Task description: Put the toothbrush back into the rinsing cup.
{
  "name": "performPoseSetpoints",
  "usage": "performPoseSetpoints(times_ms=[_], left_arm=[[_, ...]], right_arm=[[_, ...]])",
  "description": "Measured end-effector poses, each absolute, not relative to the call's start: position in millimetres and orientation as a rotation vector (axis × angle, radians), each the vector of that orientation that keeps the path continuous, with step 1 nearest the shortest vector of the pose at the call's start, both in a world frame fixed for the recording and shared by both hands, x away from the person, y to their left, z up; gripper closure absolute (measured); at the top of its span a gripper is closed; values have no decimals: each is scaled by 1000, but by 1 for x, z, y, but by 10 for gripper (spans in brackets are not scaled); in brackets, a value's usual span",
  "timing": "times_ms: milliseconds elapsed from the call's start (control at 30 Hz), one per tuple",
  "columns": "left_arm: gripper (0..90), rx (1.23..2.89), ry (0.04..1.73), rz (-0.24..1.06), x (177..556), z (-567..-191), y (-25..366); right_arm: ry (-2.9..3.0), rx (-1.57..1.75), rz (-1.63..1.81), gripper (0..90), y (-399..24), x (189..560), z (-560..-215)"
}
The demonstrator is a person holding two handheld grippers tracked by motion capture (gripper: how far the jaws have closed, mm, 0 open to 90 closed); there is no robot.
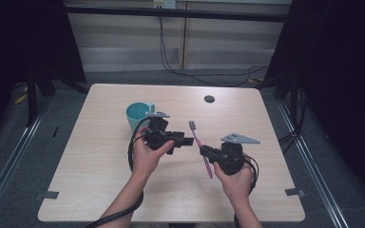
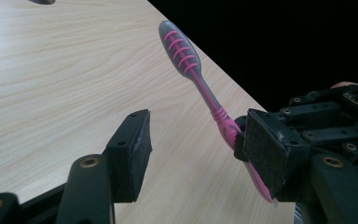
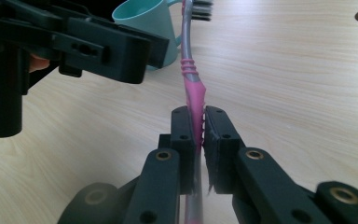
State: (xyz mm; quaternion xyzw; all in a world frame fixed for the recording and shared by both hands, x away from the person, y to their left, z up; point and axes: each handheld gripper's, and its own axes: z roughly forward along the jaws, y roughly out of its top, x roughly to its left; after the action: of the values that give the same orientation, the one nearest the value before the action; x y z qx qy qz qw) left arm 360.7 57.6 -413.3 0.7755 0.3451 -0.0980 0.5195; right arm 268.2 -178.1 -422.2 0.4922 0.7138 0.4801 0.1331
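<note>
Teal cup (image 1: pixel 138 115) stands behind left gripper (image 1: pixel 186 141), beside toothbrush (image 1: pixel 198 141).

i find no legible text, label, brand or number on any surface (all three views checked).

The right gripper (image 1: pixel 204 151) is clamped on the middle of a pink toothbrush (image 1: pixel 199 142), whose bristled head points up and away from it while the handle end trails back toward the person. Just to its left, the left gripper (image 1: pixel 188 140) points its jaws at the toothbrush; they seem parted, though the black parts blur together. Behind the left gripper, touching or nearly so, stands a teal mug (image 1: pixel 138 114). Both grippers sit over a pale wooden table (image 1: pixel 85 190).
</note>
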Motion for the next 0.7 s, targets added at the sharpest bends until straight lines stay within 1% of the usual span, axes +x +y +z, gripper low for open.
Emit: performPoseSetpoints(times_ms=[400,500,533,567,600,633,667,700], left_arm=[[558,1800,856,-272,362,-418,57],[626,1793,857,-275,362,-418,56],[666,1792,859,-277,361,-417,56],[666,1797,859,-280,361,-417,56],[700,1802,864,-269,361,-416,56],[765,1792,876,-267,360,-415,57],[765,1781,880,-288,360,-416,57],[841,1777,883,-289,360,-415,57]], right_arm=[[2096,1412,1408,831,-165,269,-427],[2099,1405,1412,831,-163,269,-426],[2103,1400,1413,831,-161,269,-426],[2103,1400,1413,831,-161,269,-426],[2102,1394,1407,831,-160,269,-426],[2105,1388,1409,831,-159,269,-427],[2105,1388,1409,831,-159,269,-427],[2101,1384,1395,900,-158,269,-428]])
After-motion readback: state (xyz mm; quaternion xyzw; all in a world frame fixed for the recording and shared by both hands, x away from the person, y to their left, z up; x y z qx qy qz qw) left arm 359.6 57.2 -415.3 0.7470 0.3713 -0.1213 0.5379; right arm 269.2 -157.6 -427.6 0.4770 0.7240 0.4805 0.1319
